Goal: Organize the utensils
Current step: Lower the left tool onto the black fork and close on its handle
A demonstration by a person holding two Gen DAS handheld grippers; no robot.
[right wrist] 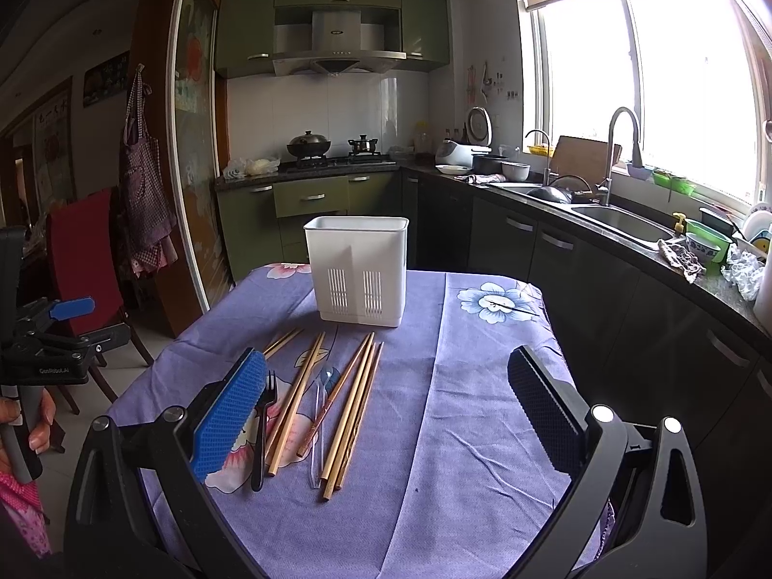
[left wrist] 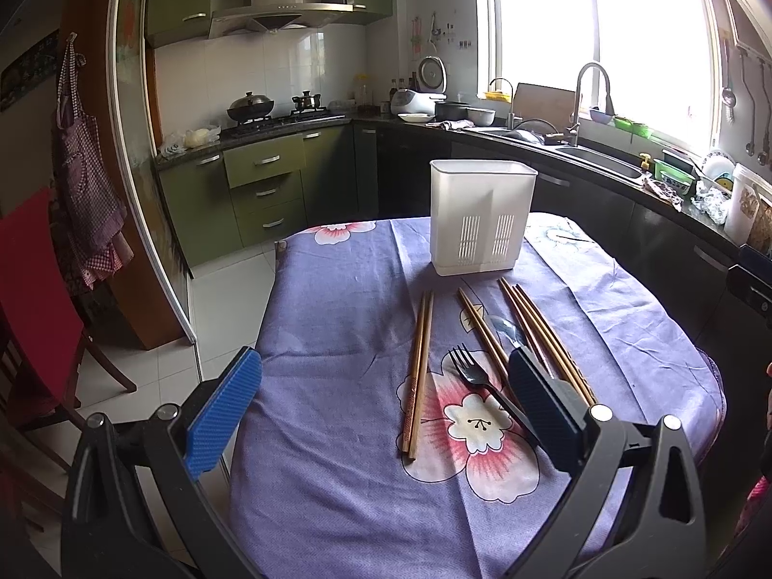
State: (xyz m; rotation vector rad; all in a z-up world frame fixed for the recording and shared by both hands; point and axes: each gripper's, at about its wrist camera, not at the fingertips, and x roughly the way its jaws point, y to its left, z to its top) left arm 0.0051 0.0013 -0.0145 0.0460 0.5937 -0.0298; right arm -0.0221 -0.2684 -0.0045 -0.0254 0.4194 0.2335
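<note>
Wooden chopsticks (right wrist: 354, 410), black fork (right wrist: 263, 427) and clear spoon (right wrist: 322, 415) lie loose on the floral tablecloth (right wrist: 458, 434) before the white slotted holder (right wrist: 357, 270). Left gripper (left wrist: 386, 415) and right gripper (right wrist: 386, 415): jaws wide, holding nothing.

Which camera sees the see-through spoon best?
The right wrist view: the clear spoon lies in full sight among the chopsticks. In the left wrist view, only its bowl shows; the left tool's finger hides the handle.
</note>
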